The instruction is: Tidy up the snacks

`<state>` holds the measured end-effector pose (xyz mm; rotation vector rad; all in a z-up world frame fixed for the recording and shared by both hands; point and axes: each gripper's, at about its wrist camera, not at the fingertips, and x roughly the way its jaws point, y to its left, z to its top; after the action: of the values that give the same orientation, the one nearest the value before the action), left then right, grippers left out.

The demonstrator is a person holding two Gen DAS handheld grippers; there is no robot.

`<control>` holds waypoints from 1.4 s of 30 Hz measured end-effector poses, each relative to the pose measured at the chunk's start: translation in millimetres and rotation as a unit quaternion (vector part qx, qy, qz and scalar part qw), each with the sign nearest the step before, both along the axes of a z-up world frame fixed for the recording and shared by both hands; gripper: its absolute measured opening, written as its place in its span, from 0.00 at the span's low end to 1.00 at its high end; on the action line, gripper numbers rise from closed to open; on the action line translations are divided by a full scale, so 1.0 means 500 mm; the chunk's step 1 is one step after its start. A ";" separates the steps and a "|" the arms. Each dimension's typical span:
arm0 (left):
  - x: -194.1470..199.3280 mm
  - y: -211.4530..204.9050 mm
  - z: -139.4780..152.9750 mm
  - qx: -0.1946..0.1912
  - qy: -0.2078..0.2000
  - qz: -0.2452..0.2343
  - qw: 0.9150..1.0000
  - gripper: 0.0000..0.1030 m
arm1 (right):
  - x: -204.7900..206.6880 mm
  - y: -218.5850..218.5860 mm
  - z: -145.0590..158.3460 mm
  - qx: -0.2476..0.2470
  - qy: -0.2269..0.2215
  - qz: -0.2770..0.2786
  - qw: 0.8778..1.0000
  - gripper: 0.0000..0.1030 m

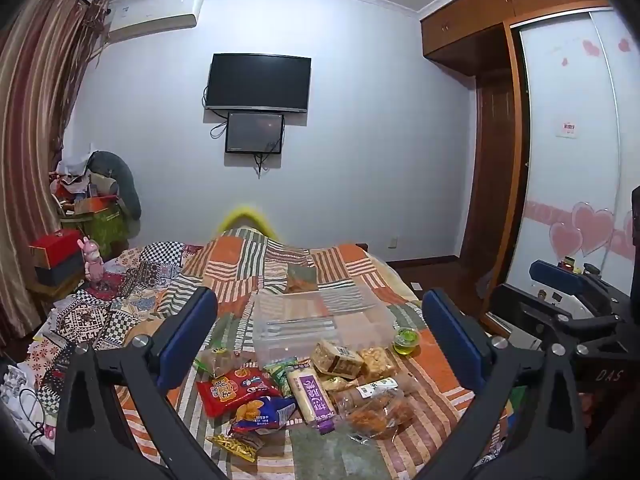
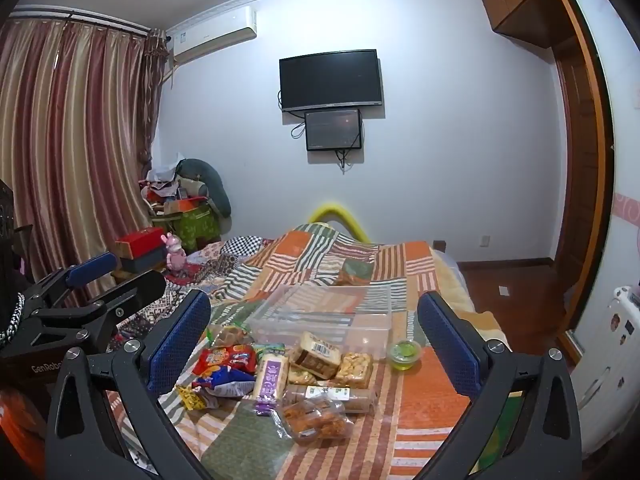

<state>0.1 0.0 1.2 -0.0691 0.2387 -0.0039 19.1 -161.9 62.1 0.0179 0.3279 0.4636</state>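
Patchwork bedspread (image 1: 280, 264) holds snack pile (image 1: 304, 388), clear bin (image 1: 320, 320); both tools spread wide, empty.

Left gripper (image 1: 320, 332), right gripper (image 2: 314, 332): black frames, silver screws, blue textured pads on fingers (image 2: 180, 340).

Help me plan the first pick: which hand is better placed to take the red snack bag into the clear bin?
Left, probably. From the left tongs the red snack bag lies near their left pad; from the right tongs it sits further left. Both stand open and empty, the clear bin ahead.
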 end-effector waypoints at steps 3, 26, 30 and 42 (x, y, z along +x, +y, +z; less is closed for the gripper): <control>-0.002 0.001 0.002 0.000 -0.001 0.001 1.000 1.00 | 0.001 0.000 -0.001 0.001 0.001 0.000 1.000 1.00; -0.002 0.006 0.001 -0.002 -0.003 0.001 1.000 1.00 | -0.002 0.001 0.001 0.001 -0.001 0.000 1.000 1.00; -0.004 0.008 0.005 -0.002 -0.004 0.002 1.000 1.00 | -0.003 0.001 0.001 0.002 0.000 0.001 1.000 1.00; -0.004 0.009 0.005 -0.004 -0.005 0.002 1.000 1.00 | -0.009 0.002 0.010 0.003 -0.004 0.002 1.000 1.00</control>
<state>-2.1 4.4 3.9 -0.0780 0.2288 -0.0007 14.5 -161.0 67.0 0.0209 0.3197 0.4680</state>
